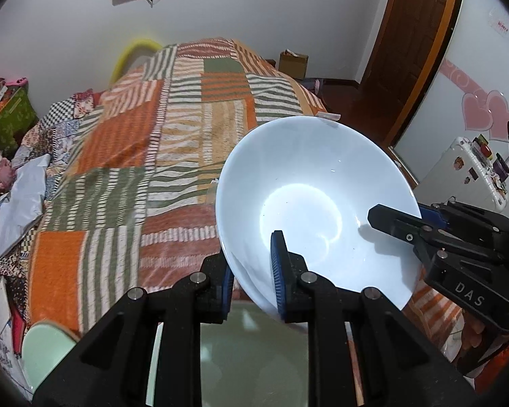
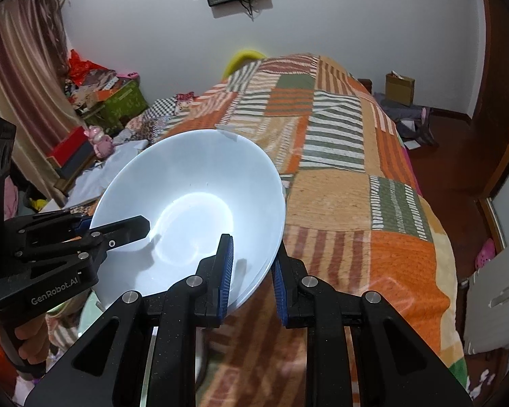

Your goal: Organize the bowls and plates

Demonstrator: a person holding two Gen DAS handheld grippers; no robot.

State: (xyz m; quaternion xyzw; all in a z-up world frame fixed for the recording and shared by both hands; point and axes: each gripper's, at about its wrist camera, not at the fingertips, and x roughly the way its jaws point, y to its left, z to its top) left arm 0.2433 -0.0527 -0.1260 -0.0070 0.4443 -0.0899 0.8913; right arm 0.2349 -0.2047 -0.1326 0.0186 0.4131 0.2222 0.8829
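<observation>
Both claws grip one white bowl (image 1: 317,200) by its rim, from opposite sides, and hold it tilted in the air above the bed (image 1: 193,129). The left claw (image 1: 251,271) is closed on the near rim in its own view, one blue pad inside the bowl and one outside. The right claw (image 2: 252,271) is closed on the rim in the same way.

The main risk, I think, is a slip. The bowl looks like glazed ceramic, smooth and shiny, with a thin rim, and the ribbed pads hold only a small part of it. If the two hands move apart or turn differently, the rim can twist out of one claw and the bowl will swing or fall.

The bed carries a woven patchwork blanket, soft and uneven, so a bowl put down there may tip. Below the claws a pale green plate (image 1: 254,349) lies flat, and a falling bowl could strike it.
</observation>
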